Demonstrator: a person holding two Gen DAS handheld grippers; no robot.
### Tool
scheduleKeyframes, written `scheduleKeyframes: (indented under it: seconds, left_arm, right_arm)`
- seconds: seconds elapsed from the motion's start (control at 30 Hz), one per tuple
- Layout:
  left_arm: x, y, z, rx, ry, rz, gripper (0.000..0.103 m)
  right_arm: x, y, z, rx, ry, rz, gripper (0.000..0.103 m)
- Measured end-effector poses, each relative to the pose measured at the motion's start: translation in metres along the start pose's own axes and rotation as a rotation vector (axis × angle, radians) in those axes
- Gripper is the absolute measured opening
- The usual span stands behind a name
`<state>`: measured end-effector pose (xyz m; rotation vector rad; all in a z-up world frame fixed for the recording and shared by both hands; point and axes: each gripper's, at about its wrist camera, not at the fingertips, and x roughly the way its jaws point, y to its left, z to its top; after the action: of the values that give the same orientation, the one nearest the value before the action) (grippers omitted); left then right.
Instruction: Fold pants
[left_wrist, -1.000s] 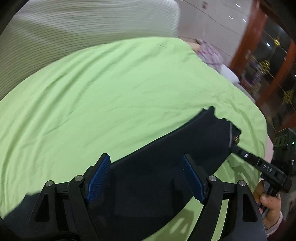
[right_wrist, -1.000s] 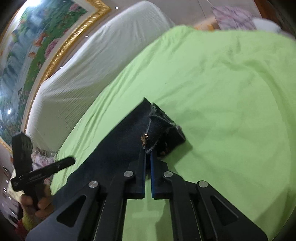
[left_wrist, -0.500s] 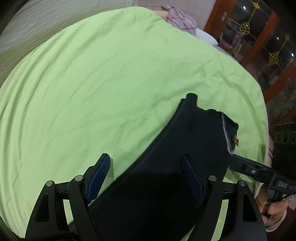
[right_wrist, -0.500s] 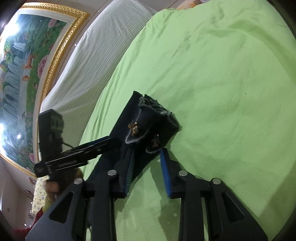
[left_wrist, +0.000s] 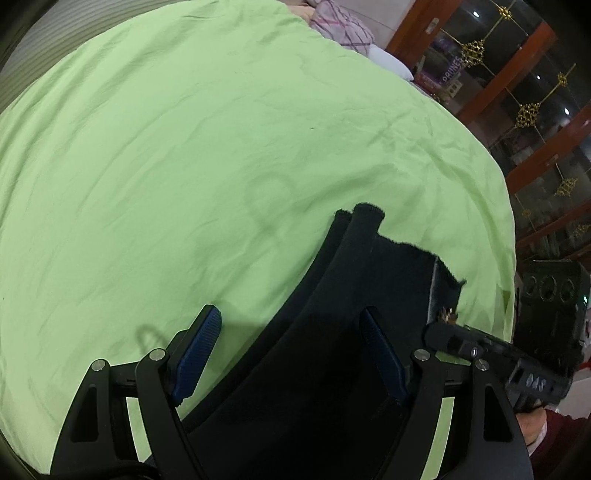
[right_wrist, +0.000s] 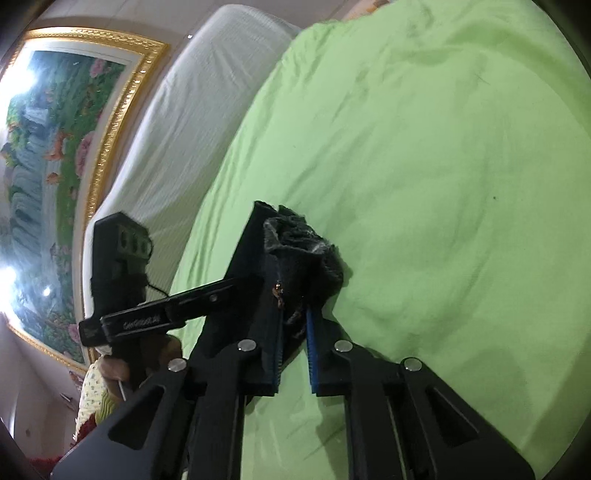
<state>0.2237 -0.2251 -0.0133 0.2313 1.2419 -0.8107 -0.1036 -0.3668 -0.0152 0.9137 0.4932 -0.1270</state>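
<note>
Dark navy pants (left_wrist: 354, 295) lie on the green bedsheet (left_wrist: 184, 147), their end with small gold studs bunched up at the far tip (right_wrist: 303, 243). My left gripper (left_wrist: 291, 350) is open, its blue pads wide apart over the pants' edge, holding nothing. My right gripper (right_wrist: 295, 332) is part open, its pads a narrow gap apart around the studded edge of the pants, not clamped. The right gripper also shows in the left wrist view (left_wrist: 480, 350), and the left gripper in the right wrist view (right_wrist: 166, 314).
A white striped mattress or headboard (right_wrist: 177, 122) runs along the bed's far side under a gold-framed painting (right_wrist: 48, 122). A plaid pillow (left_wrist: 340, 26) lies at the bed's far end. Wooden glass doors (left_wrist: 517, 92) stand beyond the bed's edge.
My right gripper opened from shut on the pants' edge and stays at it. My left gripper moved along the pants toward their far end, still open.
</note>
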Motion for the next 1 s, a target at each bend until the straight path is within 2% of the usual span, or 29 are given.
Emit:
scheduleKeyframes:
  seconds: [0.07,0.13,0.2,0.23,0.3,0.43,0.7,0.87,1.0]
  left_arm:
    - [0.004,-0.005,0.005,0.014,-0.004,0.0,0.073]
    - [0.005,-0.011,0.008,0.031,-0.008,-0.014,0.061]
    - [0.006,-0.015,0.011,0.038,0.005,-0.075,0.029]
    - [0.007,-0.016,0.012,0.036,0.012,-0.103,0.021]
    - [0.001,-0.017,0.009,0.035,-0.001,-0.123,0.013]
    - [-0.019,-0.011,0.0,0.006,-0.051,-0.172,0.011]
    - [-0.095,-0.007,-0.028,-0.015,-0.208,-0.191,0.011]
    - [-0.145,0.012,-0.063,-0.074,-0.292,-0.208,0.011]
    - [-0.167,0.024,-0.096,-0.127,-0.351,-0.21,0.011]
  right_arm:
    - [-0.001,-0.001,-0.004,-0.018,-0.011,-0.008,0.011]
    - [-0.003,-0.003,-0.005,-0.017,-0.02,0.006,0.011]
    - [-0.005,-0.005,-0.006,-0.01,-0.023,0.021,0.011]
    - [-0.006,-0.005,-0.006,-0.011,-0.022,0.021,0.011]
    - [-0.009,-0.004,-0.006,-0.018,-0.021,0.013,0.011]
    - [-0.015,0.002,-0.007,-0.022,-0.019,0.034,0.011]
    - [-0.033,0.05,-0.011,-0.14,-0.017,0.226,0.011]
    - [-0.029,0.091,-0.029,-0.237,0.046,0.338,0.011]
    - [-0.017,0.11,-0.049,-0.273,0.119,0.397,0.011]
